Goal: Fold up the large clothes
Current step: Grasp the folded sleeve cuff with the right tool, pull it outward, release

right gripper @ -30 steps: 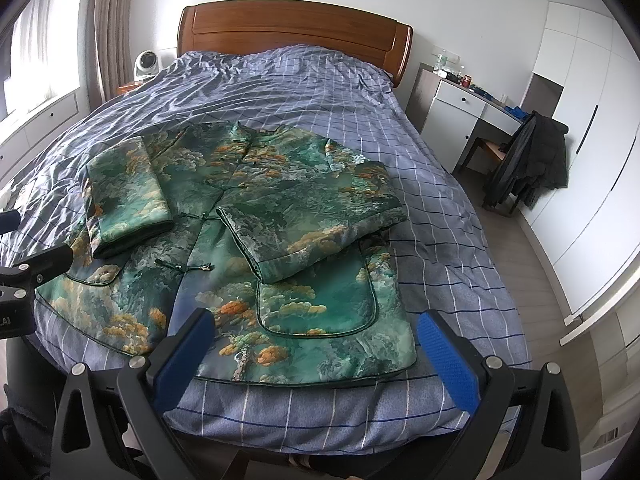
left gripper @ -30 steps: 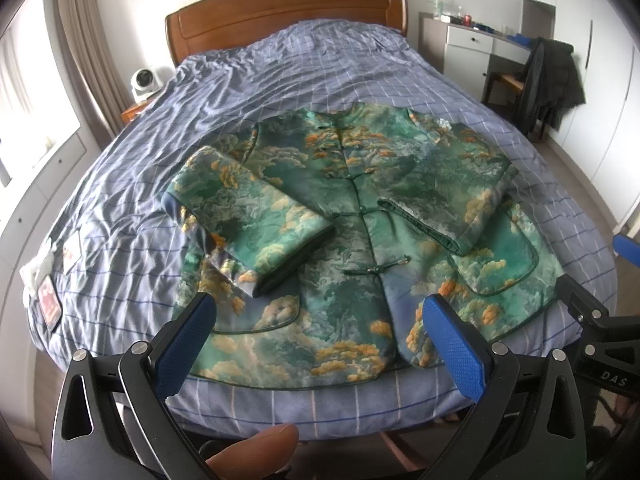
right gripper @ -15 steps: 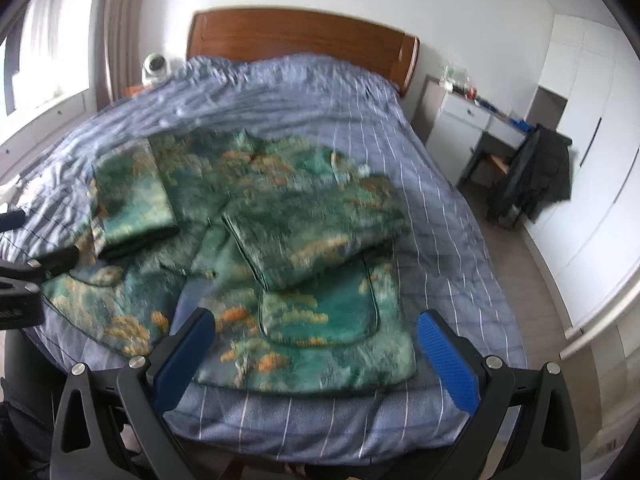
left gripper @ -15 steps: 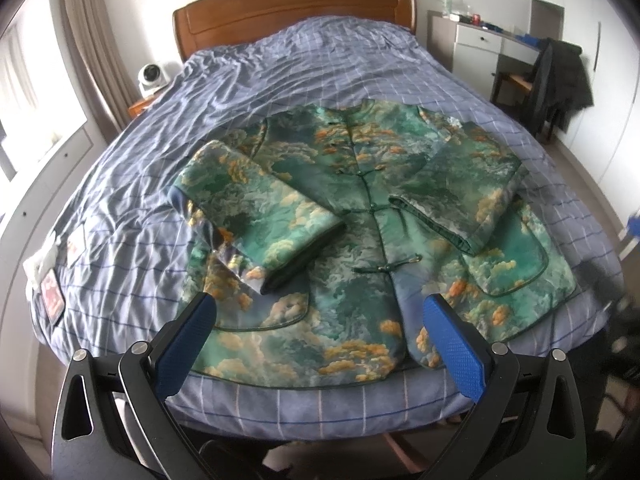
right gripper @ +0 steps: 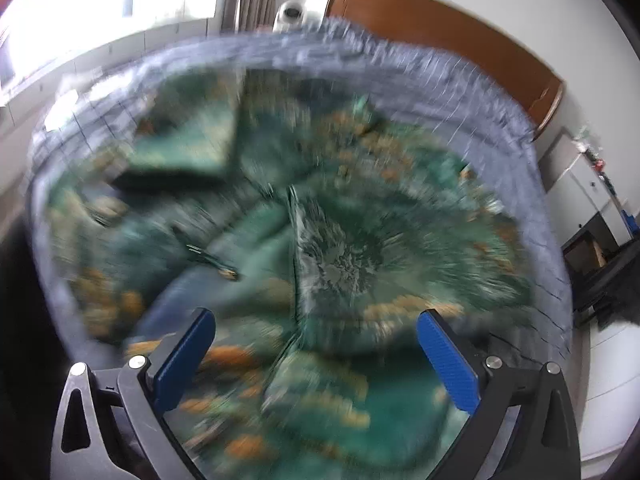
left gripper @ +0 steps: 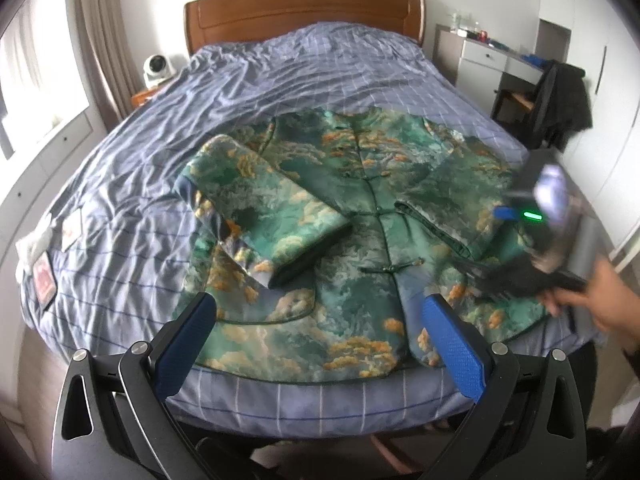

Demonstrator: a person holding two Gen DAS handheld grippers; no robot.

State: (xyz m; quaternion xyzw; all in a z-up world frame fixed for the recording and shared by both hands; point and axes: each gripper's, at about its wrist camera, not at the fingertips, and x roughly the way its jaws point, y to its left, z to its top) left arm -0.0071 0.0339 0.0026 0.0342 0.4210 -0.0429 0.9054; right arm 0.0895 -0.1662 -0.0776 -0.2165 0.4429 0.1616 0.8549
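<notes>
Your left hand-held gripper (left gripper: 318,338) sits low at the foot of the bed (left gripper: 140,184), level, looking up the bed toward the headboard (left gripper: 304,12). Its blue fingers (left gripper: 186,344) are spread wide apart and hold nothing.

Your right hand-held gripper (right gripper: 314,356) is tipped down over the jacket (right gripper: 340,248), close above it. Its view is very blurry. Its fingers (right gripper: 448,358) are wide apart too, with nothing between them. From the left one you can see it off to the right, blurred, with your right hand (left gripper: 604,300) on its handle, over the jacket's right side.

The green and orange jacket (left gripper: 352,240) lies flat on the bed just ahead of the left hand-held gripper. Its long way runs straight ahead: bottom edge nearest you, collar far away toward the headboard. The button line goes up the middle. Both sleeves are folded in over the front, one ahead to the left (left gripper: 260,208), one ahead to the right (left gripper: 452,196).
</notes>
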